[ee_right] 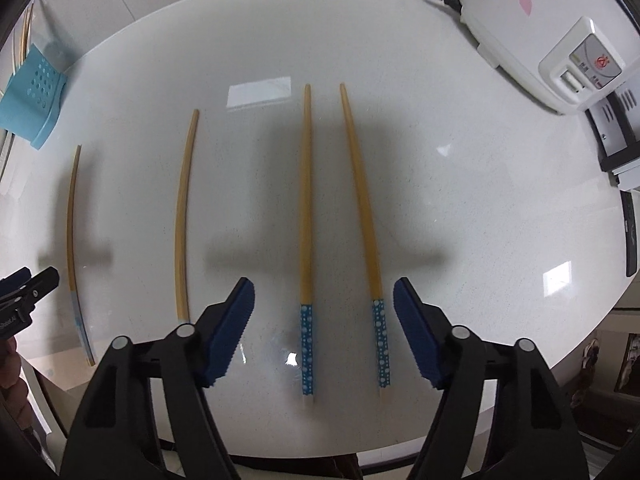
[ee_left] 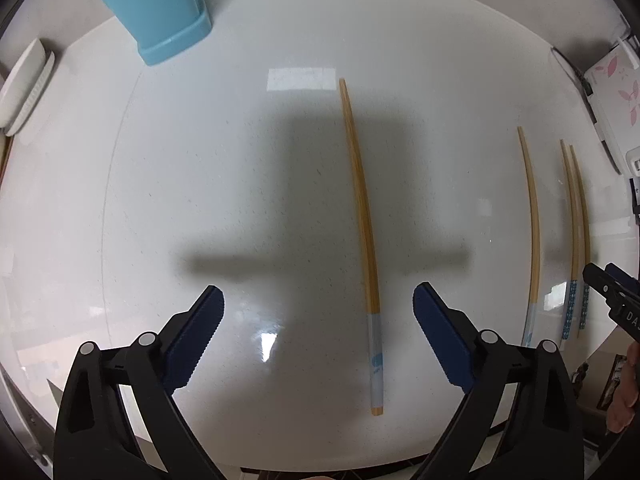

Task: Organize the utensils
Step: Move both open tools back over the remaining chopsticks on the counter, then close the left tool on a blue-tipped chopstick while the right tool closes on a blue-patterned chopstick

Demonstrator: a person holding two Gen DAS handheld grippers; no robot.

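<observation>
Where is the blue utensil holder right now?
The holder stands at the table's far left edge, top left in both views, left of all four chopsticks.

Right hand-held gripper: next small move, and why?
Probably lower the right hand-held gripper and close on the two dotted-end chopsticks. Both lie flat on the table between its open jaws, pads touching neither.

Both the left gripper (ee_left: pixel 318 336) and right gripper (ee_right: pixel 324 330) have black arms, silver rivets, ridged navy pads.
</observation>
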